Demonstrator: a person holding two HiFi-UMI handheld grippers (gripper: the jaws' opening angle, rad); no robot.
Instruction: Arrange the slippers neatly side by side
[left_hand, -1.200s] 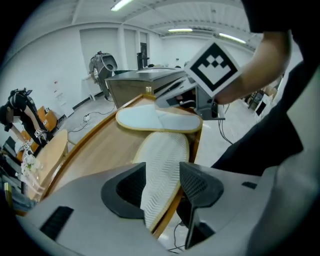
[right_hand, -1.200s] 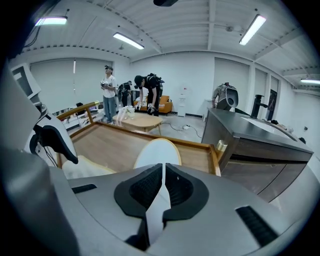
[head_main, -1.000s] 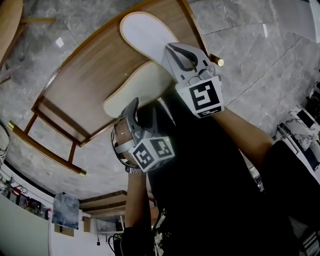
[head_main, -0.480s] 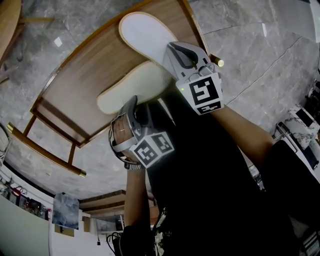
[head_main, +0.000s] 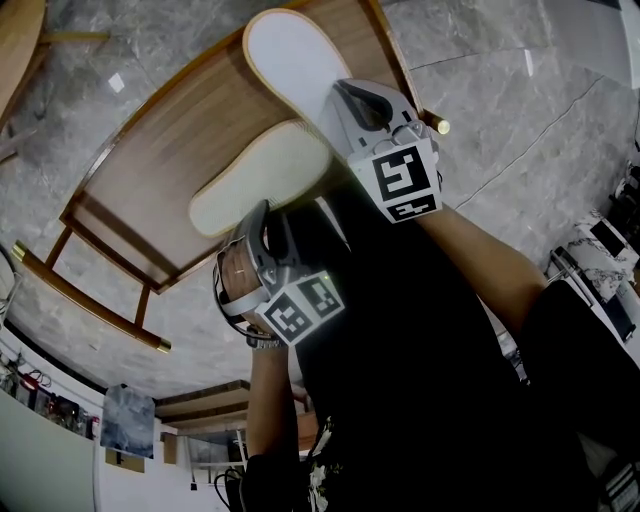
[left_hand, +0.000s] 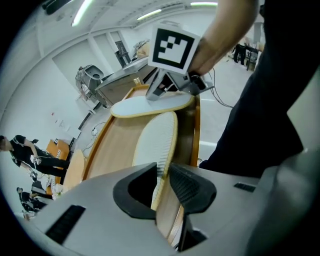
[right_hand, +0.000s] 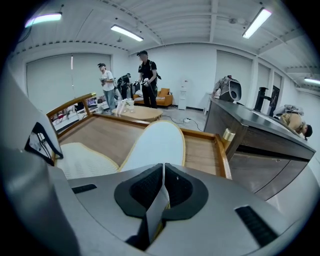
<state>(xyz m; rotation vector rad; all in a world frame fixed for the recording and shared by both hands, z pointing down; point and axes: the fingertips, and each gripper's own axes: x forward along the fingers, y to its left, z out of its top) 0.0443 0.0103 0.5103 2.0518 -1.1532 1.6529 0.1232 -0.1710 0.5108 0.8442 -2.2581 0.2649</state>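
Two pale slippers lie soles up on a wooden table. My right gripper is shut on the heel edge of the far slipper; its thin rim sits pinched between the pads. My left gripper has just been closing, and its jaws now pinch the rim of the near slipper. In the left gripper view that ribbed slipper stands on edge between the pads, with the far slipper and the right gripper beyond it.
The table has a raised rim and brass-tipped legs and stands on a grey marble floor. People stand at a low round table in the background. A dark counter runs along the right.
The left gripper's jaws closed onto the near slipper's rim, and that slipper's toe swung a little to the left. The far slipper edged slightly up the picture with the right gripper.
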